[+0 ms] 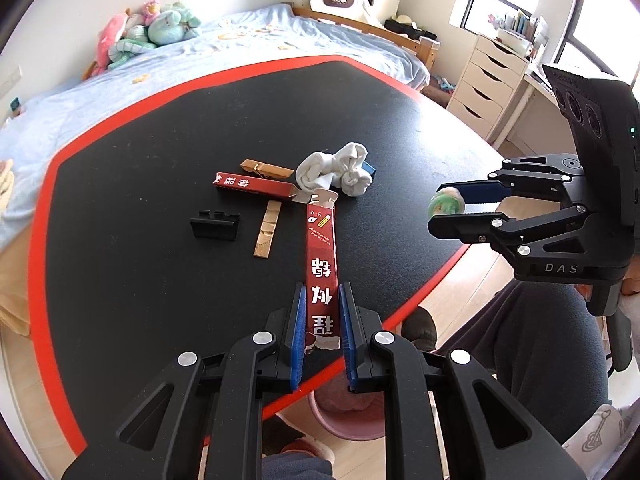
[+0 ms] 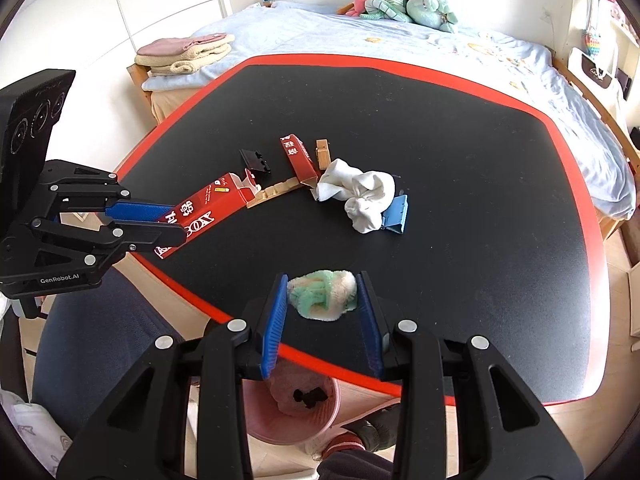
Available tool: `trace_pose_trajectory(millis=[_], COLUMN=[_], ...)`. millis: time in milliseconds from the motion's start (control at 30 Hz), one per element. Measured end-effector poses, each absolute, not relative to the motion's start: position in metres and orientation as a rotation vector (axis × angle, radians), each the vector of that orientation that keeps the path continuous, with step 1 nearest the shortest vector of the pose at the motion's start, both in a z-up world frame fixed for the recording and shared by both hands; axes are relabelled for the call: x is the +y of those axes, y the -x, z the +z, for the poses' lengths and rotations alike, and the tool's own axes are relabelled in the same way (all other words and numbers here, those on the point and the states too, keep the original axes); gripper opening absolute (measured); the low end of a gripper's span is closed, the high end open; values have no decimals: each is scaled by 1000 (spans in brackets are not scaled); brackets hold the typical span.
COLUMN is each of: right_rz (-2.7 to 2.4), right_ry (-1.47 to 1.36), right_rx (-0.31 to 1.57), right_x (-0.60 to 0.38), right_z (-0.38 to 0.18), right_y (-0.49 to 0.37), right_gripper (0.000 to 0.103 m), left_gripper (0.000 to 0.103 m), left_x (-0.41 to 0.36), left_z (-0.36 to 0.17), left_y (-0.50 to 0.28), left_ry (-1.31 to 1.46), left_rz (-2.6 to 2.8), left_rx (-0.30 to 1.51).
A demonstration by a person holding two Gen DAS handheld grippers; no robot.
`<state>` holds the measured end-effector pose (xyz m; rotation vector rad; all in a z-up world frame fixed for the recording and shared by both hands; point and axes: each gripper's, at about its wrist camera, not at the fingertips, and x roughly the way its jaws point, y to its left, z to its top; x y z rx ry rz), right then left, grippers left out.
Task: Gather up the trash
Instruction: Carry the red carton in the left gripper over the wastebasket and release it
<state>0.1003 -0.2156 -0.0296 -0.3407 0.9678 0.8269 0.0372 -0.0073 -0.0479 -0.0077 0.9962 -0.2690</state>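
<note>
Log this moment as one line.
left hand-held gripper: shut on long red cardboard box | right hand-held gripper: shut on green-white crumpled wad

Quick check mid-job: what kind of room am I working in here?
Most likely a bedroom in a home. A bed with a light blue sheet runs behind the black table, plush toys are piled at its head, and a white chest of drawers stands near the window.
</note>
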Motion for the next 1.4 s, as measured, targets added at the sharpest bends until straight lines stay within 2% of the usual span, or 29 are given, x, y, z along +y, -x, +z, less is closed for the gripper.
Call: trace_pose_trajectory(millis=[400, 1400], right_rz=[865, 926], right_ry=[315, 293], right_rx=[954, 988], right_x=[-237, -259], right_z=[-9, -16], right_y=[-45, 21], right_gripper=[35, 35], left_gripper=[16, 16], left_x=[-23, -50], left_z=[-35, -43], left_y=[3, 57], left_ry=[22, 29], left_rz=[-269, -290], left_rx=[975, 993])
